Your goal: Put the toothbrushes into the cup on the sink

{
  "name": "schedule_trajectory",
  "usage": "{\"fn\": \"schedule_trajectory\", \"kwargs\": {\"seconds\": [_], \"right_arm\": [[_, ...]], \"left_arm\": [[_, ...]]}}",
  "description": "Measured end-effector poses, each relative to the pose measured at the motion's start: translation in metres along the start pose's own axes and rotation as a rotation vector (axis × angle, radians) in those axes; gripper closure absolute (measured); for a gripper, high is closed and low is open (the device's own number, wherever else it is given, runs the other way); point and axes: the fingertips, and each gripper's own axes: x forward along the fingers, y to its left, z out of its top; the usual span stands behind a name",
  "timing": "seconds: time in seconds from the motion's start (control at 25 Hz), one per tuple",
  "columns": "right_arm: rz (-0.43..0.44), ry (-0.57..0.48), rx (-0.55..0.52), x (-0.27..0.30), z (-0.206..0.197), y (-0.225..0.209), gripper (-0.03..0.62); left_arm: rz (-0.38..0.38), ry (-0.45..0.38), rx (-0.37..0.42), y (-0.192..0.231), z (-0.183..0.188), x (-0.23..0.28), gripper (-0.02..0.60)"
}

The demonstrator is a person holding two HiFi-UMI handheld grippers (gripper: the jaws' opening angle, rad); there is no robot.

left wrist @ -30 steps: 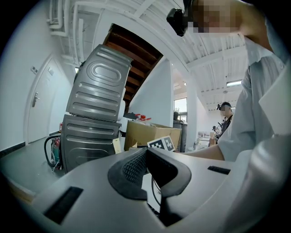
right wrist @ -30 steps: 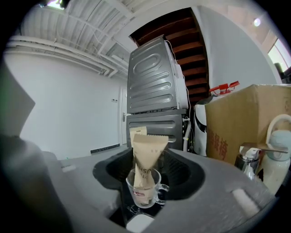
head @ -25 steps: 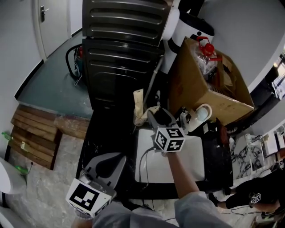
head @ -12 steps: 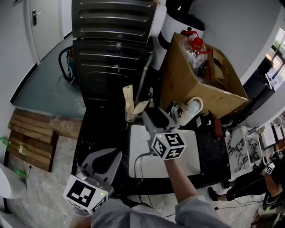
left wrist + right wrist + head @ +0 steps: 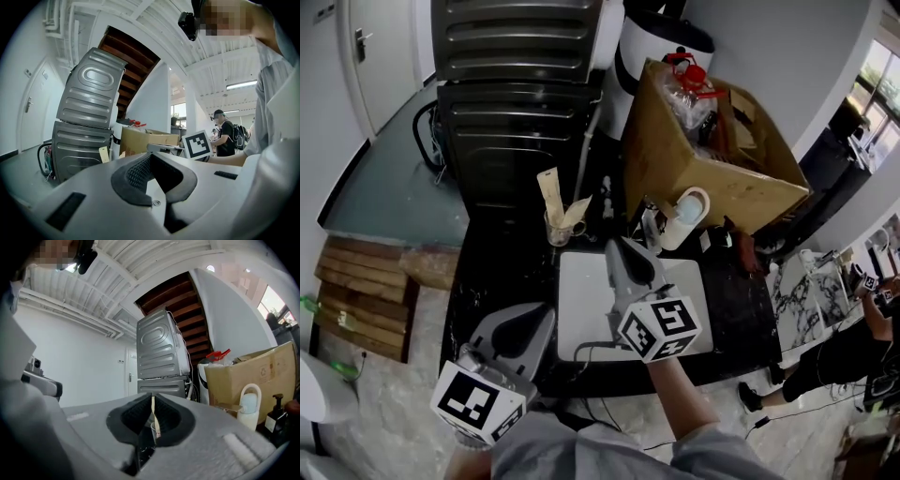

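A clear cup [image 5: 555, 229] stands on the dark counter behind the white sink [image 5: 581, 309]. Two toothbrushes in cream packets [image 5: 550, 195] stick up out of it. My right gripper [image 5: 619, 248] hovers over the basin, to the right of the cup and apart from it. Its jaws have just been closing and now stand shut with nothing between them. In the right gripper view the cup [image 5: 152, 429] and a packet [image 5: 155, 417] show past the right gripper [image 5: 152, 397]. My left gripper [image 5: 542, 319] stays at the sink's near left corner, shut and empty; the left gripper [image 5: 149, 155] points level.
Behind the counter are stacked dark washing machines [image 5: 511, 103] and a big cardboard box [image 5: 703, 164]. A white jug [image 5: 682, 214] and dark bottles [image 5: 741, 251] stand at the sink's far right. A person [image 5: 853, 347] is crouched at the right.
My right gripper has drawn back from the cup towards me and now hangs over the basin. The toothbrush packets stay in the cup. My left gripper has shifted a little.
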Motion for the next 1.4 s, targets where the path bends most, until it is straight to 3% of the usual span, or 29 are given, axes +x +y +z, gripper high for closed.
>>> {"fn": "schedule_trajectory", "kwargs": {"seconds": [0.64,1.4], "right_arm": [[0.06,-0.033,-0.068,-0.092,0.025,0.037,0.592],[-0.046,-0.059,-0.059,-0.137,0.034,0.085,0.595]], "left_arm": [[0.064,-0.036,-0.017,-0.041,0.006,-0.007,0.575],[-0.01,-0.063,-0.014,-0.051,0.015,-0.052,0.575]]}}
